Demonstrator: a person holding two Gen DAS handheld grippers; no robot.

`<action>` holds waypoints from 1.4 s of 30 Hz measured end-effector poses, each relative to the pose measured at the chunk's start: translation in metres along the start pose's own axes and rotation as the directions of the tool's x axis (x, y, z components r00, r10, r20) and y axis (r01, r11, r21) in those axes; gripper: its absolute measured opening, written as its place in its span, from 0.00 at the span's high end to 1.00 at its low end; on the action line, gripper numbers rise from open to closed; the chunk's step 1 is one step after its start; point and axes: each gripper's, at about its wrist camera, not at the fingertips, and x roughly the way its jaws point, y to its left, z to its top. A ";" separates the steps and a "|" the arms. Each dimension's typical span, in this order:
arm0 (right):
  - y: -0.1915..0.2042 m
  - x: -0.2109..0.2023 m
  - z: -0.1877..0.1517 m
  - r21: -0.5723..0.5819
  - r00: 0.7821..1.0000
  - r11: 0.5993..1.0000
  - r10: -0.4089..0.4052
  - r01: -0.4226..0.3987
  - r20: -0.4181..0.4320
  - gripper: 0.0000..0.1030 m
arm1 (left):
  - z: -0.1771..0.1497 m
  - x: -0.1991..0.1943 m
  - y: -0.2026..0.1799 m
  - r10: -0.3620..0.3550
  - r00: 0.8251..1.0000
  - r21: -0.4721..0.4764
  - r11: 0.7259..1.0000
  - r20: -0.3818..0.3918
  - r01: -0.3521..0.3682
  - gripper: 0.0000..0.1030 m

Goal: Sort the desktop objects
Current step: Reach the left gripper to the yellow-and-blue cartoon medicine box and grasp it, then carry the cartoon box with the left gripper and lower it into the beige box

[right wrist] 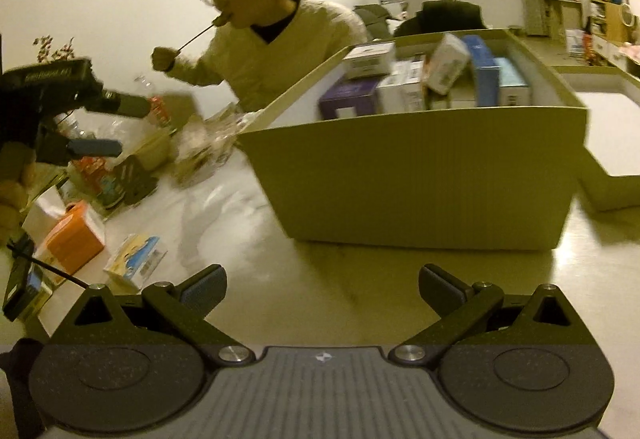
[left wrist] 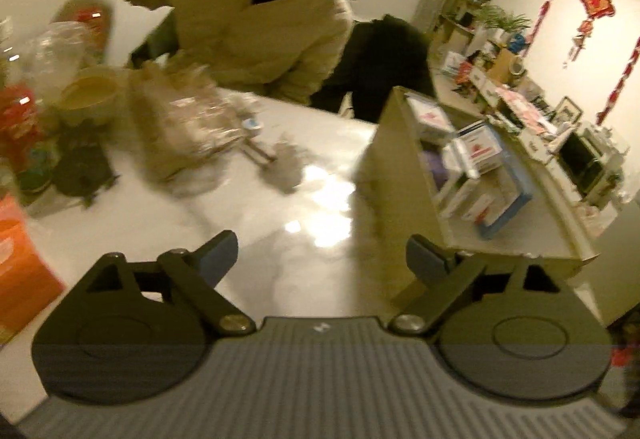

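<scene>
Left claw (left wrist: 320, 259) spread wide, empty, hovering over glossy pale bench (left wrist: 280, 207). Right claw (right wrist: 320, 287) likewise wide apart, gripping nothing. Just ahead, open tan cardboard box (right wrist: 420, 179), matte, stiff-walled, already packed with small printed cartons: purple, white, blue. Sorting judged partly done. Left to gather, near the bench's left edge: orange-and-white rectangular carton (right wrist: 74, 239), pale yellow-and-blue printed carton (right wrist: 138, 259), white carton (right wrist: 42, 215) behind. Further off, crinkled clear plastic wrapping (left wrist: 192, 119), possibly food bags, too blurred to tell.
</scene>
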 end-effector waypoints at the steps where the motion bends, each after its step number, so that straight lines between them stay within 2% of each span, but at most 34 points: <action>1: 0.002 0.001 0.000 -0.004 1.000 1.000 0.006 -0.006 -0.002 0.00 | -0.004 0.000 0.005 0.019 1.000 -0.001 1.000 0.002 -0.019 0.08; 3: 0.005 0.004 0.000 -0.008 1.000 1.000 0.013 -0.013 -0.008 0.00 | -0.013 -0.001 0.014 0.062 0.998 0.001 0.998 0.012 -0.062 0.01; 5: 0.006 0.005 -0.001 -0.009 1.000 1.000 0.017 -0.018 -0.012 0.00 | -0.023 -0.001 0.018 0.117 0.992 0.024 0.993 0.035 -0.118 0.00; 9: 0.005 0.007 -0.004 -0.003 1.000 1.000 0.022 -0.022 -0.023 0.00 | -0.050 0.008 0.017 0.276 0.958 0.152 0.946 0.085 -0.286 0.00; 11: 0.003 0.008 -0.005 0.003 0.999 1.000 0.020 -0.020 -0.029 0.00 | -0.063 0.015 0.016 0.318 0.944 0.205 0.922 0.082 -0.329 0.00; 13: 0.001 0.009 -0.006 0.010 0.999 1.000 0.019 -0.018 -0.035 0.00 | -0.072 0.023 0.019 0.336 0.940 0.217 0.915 0.063 -0.341 0.00; 16: -0.001 0.010 -0.008 0.013 0.999 1.000 0.016 -0.016 -0.040 0.00 | -0.078 0.030 0.029 0.338 0.940 0.182 0.923 0.043 -0.339 0.00; 24: -0.005 0.012 -0.008 0.022 0.999 1.000 0.007 -0.006 -0.044 0.00 | -0.087 0.045 0.045 0.318 0.948 0.174 0.933 0.007 -0.315 0.00; 28: -0.005 0.016 -0.009 0.023 0.999 1.000 0.011 -0.009 -0.053 0.00 | -0.089 0.050 0.055 0.298 0.954 0.121 0.948 -0.007 -0.295 0.00; 29: -0.004 0.016 -0.009 0.023 0.998 1.000 0.011 -0.010 -0.054 0.00 | -0.090 0.050 0.058 0.292 0.956 0.101 0.952 -0.007 -0.290 0.01; 31: -0.005 0.016 -0.009 0.026 0.998 1.000 0.011 -0.010 -0.055 0.00 | -0.090 0.049 0.064 0.269 0.963 0.062 0.961 -0.002 -0.269 0.10; 32: -0.006 0.017 -0.010 0.028 0.998 1.000 0.009 -0.008 -0.056 0.00 | -0.091 0.048 0.065 0.257 0.966 0.048 0.965 0.001 -0.257 0.19; 33: -0.007 0.017 -0.010 0.030 0.998 1.000 0.006 -0.004 -0.057 0.00 | -0.091 0.047 0.066 0.247 0.969 0.035 0.968 0.006 -0.247 0.21; 42: -0.012 0.019 -0.011 0.045 0.998 0.999 0.001 0.002 -0.062 0.00 | -0.082 0.036 0.052 0.216 0.974 0.035 0.975 0.068 -0.219 0.23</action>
